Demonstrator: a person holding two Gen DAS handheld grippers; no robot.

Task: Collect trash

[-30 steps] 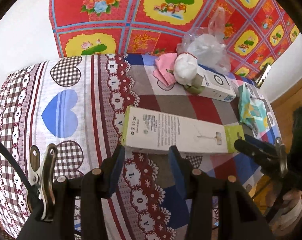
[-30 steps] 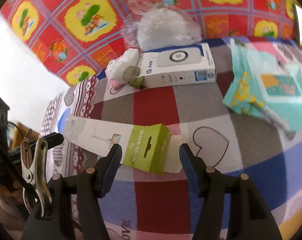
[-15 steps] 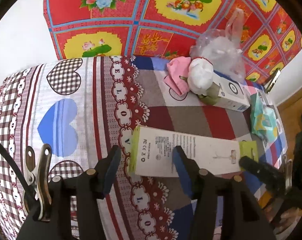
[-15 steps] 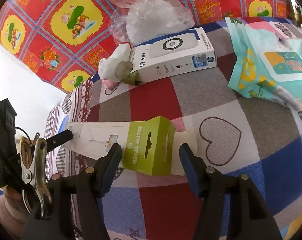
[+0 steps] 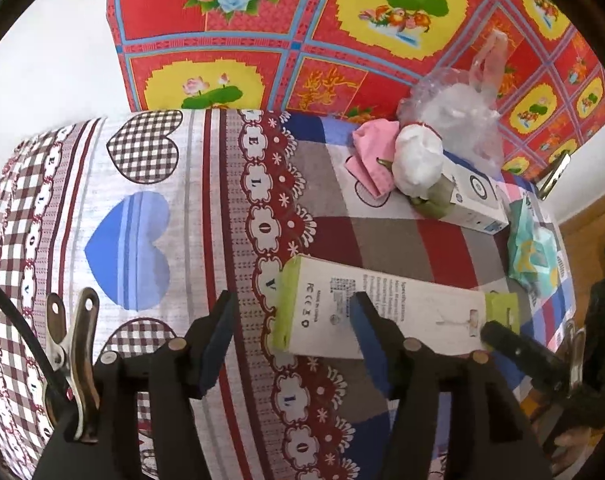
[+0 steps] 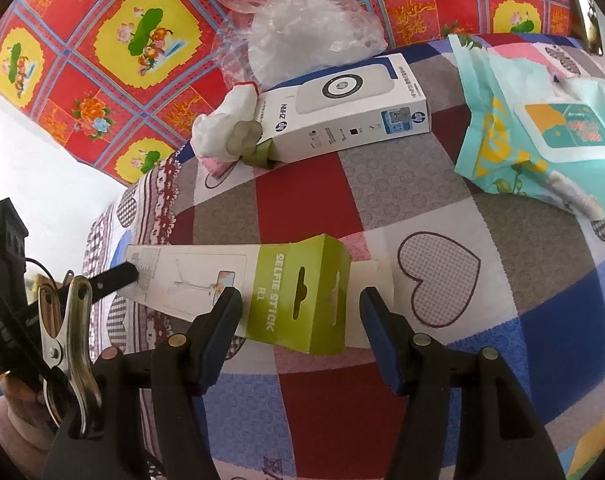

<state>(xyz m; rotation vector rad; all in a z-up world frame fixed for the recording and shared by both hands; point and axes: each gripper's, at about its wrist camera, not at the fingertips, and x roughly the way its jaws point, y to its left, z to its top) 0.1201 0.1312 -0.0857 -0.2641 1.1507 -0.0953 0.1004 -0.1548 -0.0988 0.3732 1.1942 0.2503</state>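
Observation:
A long white selfie stick box (image 5: 382, 312) with green ends lies on the heart-patterned cloth. My left gripper (image 5: 292, 316) is open, its jaws on either side of the box's left end. My right gripper (image 6: 300, 312) is open, its jaws on either side of the green right end (image 6: 298, 300). Farther back lie a white HP box (image 6: 342, 116), a white wad (image 6: 218, 132), a pink cloth (image 5: 370, 156), a clear plastic bag (image 6: 302, 36) and a teal wipes pack (image 6: 538, 136).
A red and yellow flowered cloth (image 5: 302, 32) hangs behind the table. The table's rounded edge (image 5: 6, 216) drops off at the left by a white wall. A metal clip (image 5: 554, 176) sits at the far right edge.
My left gripper has slid left along the box to its left end. My right gripper has closed in on the green end, which now sits between its jaws.

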